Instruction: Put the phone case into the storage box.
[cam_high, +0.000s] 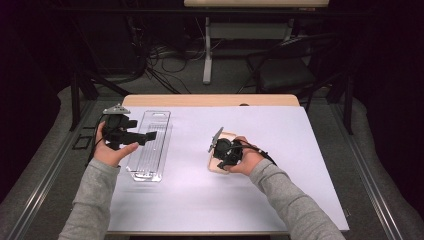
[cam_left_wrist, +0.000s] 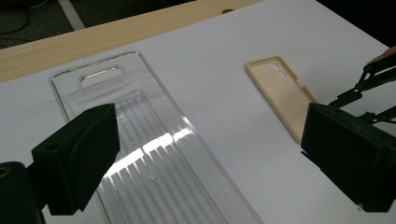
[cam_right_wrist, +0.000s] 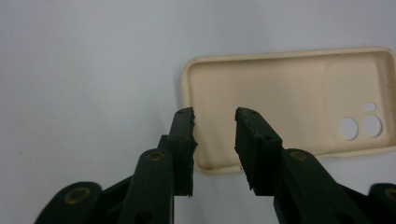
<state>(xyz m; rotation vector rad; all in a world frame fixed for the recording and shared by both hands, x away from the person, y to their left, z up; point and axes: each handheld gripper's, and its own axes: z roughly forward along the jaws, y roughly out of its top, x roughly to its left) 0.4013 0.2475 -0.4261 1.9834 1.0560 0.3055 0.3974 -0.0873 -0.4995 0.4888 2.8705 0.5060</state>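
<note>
A: Where's the case (cam_right_wrist: 285, 93)?
B: Flat on the bench (cam_high: 200, 200), under the right tool (cam_right_wrist: 214, 114), whose jaws stand narrowly apart, empty.
A: Left tool (cam_left_wrist: 205, 154)?
B: Wide, above the tray (cam_left_wrist: 154, 154).

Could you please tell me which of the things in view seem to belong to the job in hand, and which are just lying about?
Likely in play:
- beige phone case, open side up, at the open right tool
- clear plastic tray, under the open left tool

Just around:
- white table cover
- chair and floor cables beyond the table
</note>
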